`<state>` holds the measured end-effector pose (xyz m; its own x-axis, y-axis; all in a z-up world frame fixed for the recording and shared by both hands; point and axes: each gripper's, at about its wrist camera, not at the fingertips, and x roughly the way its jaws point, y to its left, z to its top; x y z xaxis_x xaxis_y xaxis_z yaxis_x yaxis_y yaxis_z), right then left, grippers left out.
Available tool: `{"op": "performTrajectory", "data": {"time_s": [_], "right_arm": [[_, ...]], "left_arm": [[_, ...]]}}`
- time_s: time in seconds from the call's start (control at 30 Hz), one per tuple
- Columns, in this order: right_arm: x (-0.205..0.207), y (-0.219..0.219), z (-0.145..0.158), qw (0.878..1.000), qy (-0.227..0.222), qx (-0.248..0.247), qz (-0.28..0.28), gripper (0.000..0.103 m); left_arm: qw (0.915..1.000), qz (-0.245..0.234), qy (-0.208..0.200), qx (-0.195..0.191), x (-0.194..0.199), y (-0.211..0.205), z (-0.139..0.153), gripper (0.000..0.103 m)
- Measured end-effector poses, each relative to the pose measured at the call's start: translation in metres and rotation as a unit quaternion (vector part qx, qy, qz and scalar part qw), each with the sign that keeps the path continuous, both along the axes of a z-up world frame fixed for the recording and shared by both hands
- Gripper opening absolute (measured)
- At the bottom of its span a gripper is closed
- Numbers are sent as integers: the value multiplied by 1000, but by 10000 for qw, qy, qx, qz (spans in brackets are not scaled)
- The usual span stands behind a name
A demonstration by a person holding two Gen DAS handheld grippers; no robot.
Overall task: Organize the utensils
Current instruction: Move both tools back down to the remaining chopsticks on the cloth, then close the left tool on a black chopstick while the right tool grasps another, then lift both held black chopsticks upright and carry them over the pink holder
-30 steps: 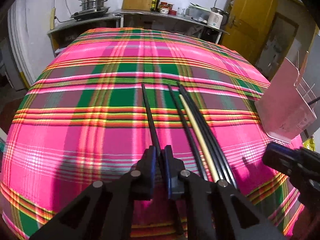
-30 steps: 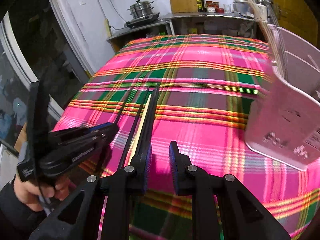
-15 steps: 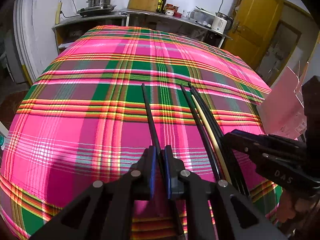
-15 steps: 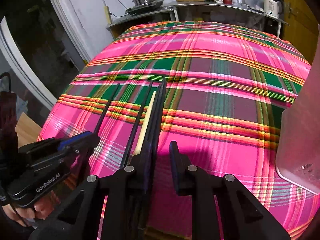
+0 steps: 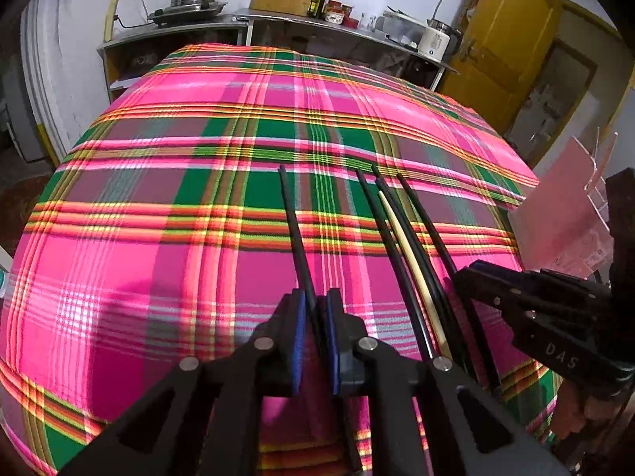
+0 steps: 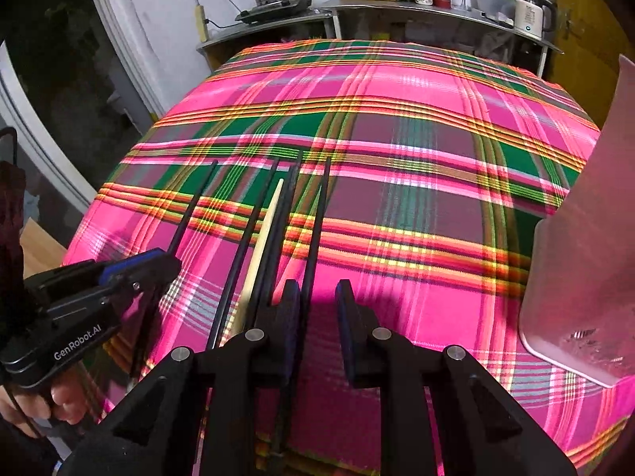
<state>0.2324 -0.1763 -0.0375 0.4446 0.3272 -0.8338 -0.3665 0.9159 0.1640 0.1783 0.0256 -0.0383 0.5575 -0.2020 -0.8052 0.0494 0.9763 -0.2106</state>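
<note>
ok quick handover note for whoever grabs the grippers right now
Left gripper: shut on one thin black chopstick, apart from the rest.
Right gripper: open, straddling the rightmost black chopstick, pads not pressing.
On the pink plaid tablecloth: more black chopsticks and one pale wooden chopstick.
Translucent pink utensil holder stands at right.
Left: chopsticks into the holder.

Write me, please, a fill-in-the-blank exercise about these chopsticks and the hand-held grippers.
The left hand-held gripper is shut on a chopstick coloured ___.
The right hand-held gripper has its jaws ___ around a second chopstick.
Exactly ___ cream chopstick lies on the cloth.
The pink holder stands to the chopsticks' ___.
Missing: black; open; one; right.
</note>
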Motion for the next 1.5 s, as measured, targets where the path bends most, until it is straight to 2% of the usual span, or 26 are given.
{"op": "performTrajectory", "data": {"time_s": [0.07,0.27,0.33,0.37,0.43,0.5,0.67,0.97,1.5], "right_arm": [[3,5,-1,10000,17,-32,19,19],[13,15,-2,9998,-36,-188,76,19],[15,16,-2,9996,-76,-265,61,14],[16,17,-2,9994,-97,-319,40,7],[18,15,-2,9997,-63,-255,27,7],[18,12,-2,9998,-11,-180,4,5],[12,6,8,10000,-59,33,13,5],[-9,-4,43,9987,-395,311,57,5],[-63,-43,118,9899,-1182,783,-87,5]], "left_arm": [[10000,-52,27,58,4,-2,0,15],[9999,-42,95,99,14,-4,0,16],[9998,-63,74,160,15,-5,0,16],[9997,-79,61,216,16,-7,0,16],[9994,-112,38,321,16,-8,0,15],[9992,-83,41,378,17,-9,1,10],[9999,-9,63,111,18,-1,6,7],[9992,-44,-356,-161,-1,0,48,6],[9929,-317,-1090,-365,-41,-9,130,6]]}}
